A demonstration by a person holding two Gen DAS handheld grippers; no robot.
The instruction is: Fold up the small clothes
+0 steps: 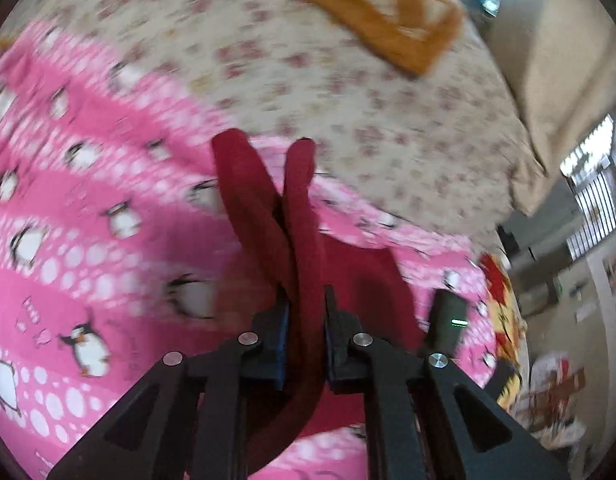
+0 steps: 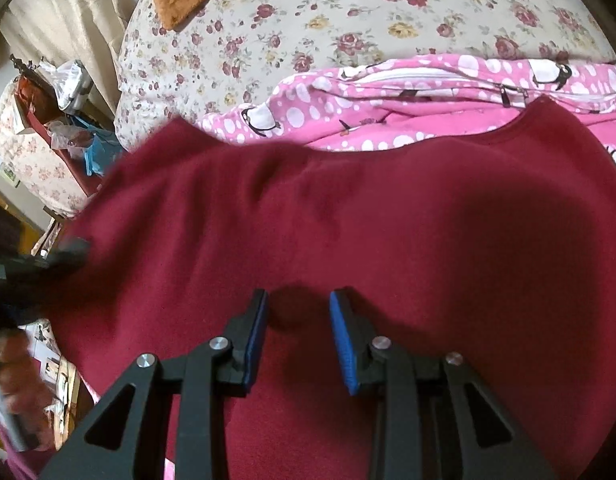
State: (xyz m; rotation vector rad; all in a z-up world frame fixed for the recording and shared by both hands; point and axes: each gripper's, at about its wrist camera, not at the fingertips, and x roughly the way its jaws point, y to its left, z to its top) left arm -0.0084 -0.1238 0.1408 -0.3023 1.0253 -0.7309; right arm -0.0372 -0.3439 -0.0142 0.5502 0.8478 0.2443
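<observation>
One dark red garment lies on one pink penguin-print blanket, which covers one bed with a floral sheet. One orange-and-cream cushion sits at the far end. Two claws show: the left claw and the right claw.

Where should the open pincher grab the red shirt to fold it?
Probably the curved neckline edge of the red shirt. It lies flat over the pink penguin blanket, so the right gripper should reach forward and pinch from above. The left gripper already pinches another fold.
</observation>
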